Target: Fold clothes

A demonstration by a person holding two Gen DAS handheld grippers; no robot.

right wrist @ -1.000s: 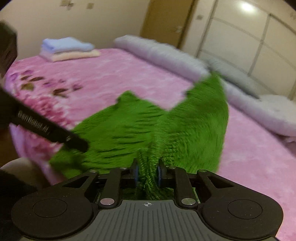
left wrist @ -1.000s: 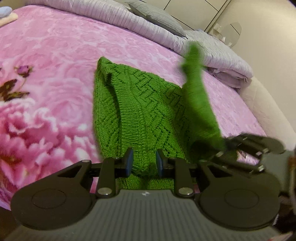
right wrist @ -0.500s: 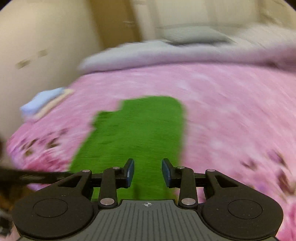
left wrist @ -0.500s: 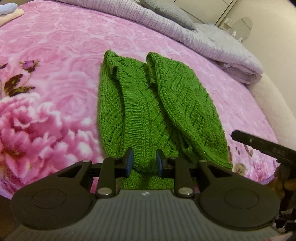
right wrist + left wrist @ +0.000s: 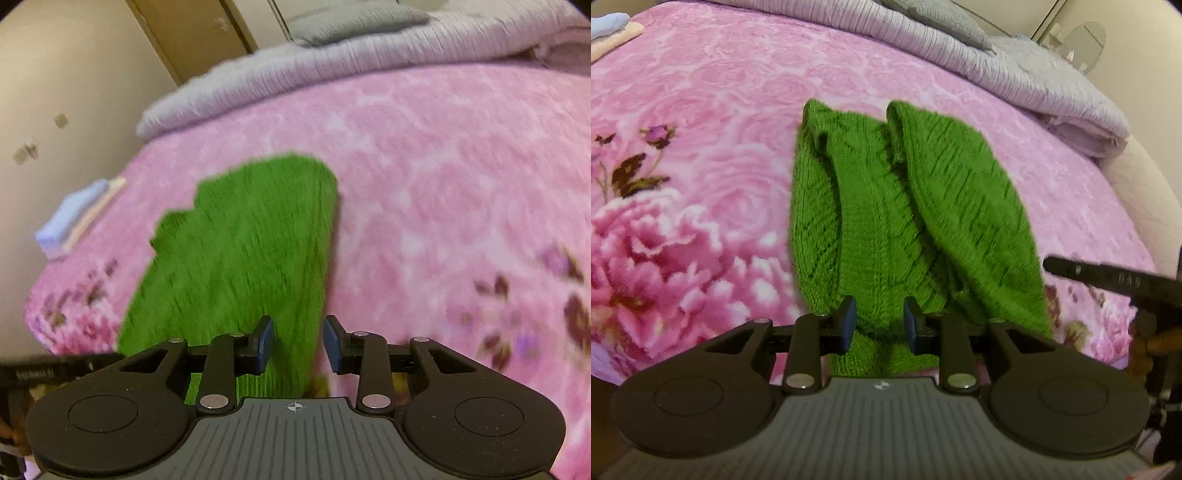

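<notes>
Change: a second ago my right hand-held gripper (image 5: pixel 297 343) was clamped on a lifted green flap; now that flap lies down on the garment and the right gripper is off it. My left hand-held gripper (image 5: pixel 879 325) has kept its place at the near hem.

Left hand-held gripper: I see its blue pads (image 5: pixel 847 325) set apart, with the near edge of the green knitted sweater (image 5: pixel 886 221) running between them. The cloth does not look pinched, so I read the jaws as parted.

Right hand-held gripper: jaws apart, nothing between them but the near right edge of the sweater below and the blanket. The right view is smeared with motion blur.

Green knitted sweater: it lies flat on the pink flowered blanket (image 5: pixel 701 155) of the bed, near the bed's near edge. Both sides are folded inward into two long lobes that meet along the middle, the right lobe lying on top.

Far side: a pale lilac quilt (image 5: pixel 997 59) is bunched along the far edge of the bed, with a grey pillow (image 5: pixel 354 18) behind it.

Far left: a small stack of folded cloths (image 5: pixel 74 218), blue over cream, sits well apart from the sweater.
</notes>
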